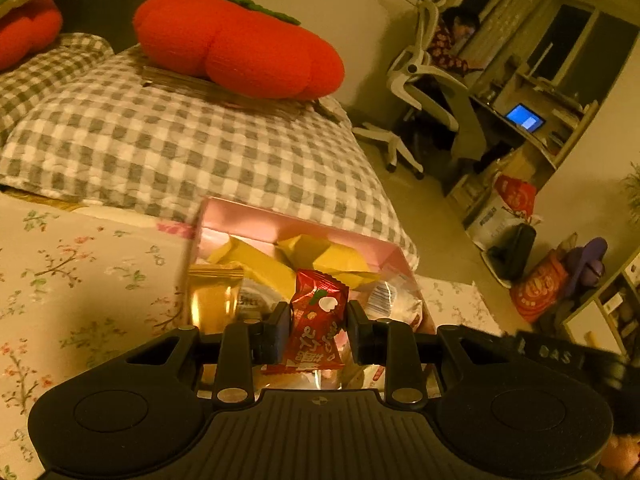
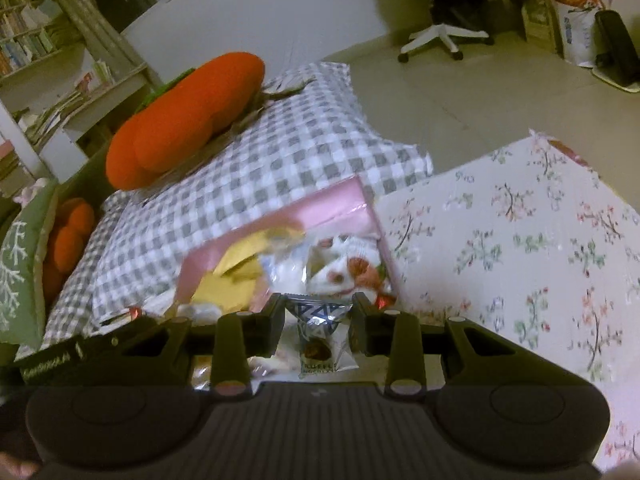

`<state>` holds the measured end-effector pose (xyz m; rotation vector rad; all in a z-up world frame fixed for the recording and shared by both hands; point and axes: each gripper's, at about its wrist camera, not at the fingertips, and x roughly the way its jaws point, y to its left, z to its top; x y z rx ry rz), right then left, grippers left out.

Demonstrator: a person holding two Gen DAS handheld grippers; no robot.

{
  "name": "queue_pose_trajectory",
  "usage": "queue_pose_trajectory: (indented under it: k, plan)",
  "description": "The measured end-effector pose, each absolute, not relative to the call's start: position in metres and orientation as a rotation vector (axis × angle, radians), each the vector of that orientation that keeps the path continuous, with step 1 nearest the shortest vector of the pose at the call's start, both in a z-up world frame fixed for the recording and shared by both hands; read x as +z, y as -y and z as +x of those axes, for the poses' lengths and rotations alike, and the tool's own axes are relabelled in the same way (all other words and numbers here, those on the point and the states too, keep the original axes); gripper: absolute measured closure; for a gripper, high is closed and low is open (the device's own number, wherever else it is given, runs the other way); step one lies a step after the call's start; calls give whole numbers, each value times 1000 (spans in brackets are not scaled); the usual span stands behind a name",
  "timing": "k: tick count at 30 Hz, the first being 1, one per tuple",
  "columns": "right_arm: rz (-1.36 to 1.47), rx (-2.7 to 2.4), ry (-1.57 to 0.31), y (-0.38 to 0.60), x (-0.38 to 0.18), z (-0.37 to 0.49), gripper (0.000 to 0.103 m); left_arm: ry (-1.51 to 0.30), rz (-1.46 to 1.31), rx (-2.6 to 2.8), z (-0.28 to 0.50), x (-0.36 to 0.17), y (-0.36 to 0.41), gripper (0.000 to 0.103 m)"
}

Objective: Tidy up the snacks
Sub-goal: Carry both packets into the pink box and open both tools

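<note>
The left gripper [image 1: 318, 330] is clamped on a red snack packet [image 1: 316, 322], held over the open pink box [image 1: 280, 222] of snacks on the floral bedspread [image 1: 80, 272]. The right gripper [image 2: 318, 326] pinches a silver truffle packet [image 2: 322, 340] between its pads, just in front of the same box, beside the checked quilt [image 2: 256, 168].

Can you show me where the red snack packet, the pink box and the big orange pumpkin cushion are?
red snack packet [image 1: 316, 322]: left wrist view, middle of its wrapper.
pink box [image 1: 256, 220]: left wrist view, far wall.
orange pumpkin cushion [image 1: 240, 46]: left wrist view, its rounded top.
</note>
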<state>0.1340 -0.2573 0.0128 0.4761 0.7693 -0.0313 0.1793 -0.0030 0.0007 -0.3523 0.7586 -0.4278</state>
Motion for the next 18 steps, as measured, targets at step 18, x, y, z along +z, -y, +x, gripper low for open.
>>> queue_pose_trajectory:
  k: [18]
  plan:
    - [433, -25, -760, 251, 2, 150, 68, -722, -273, -469, 177, -8, 32, 47]
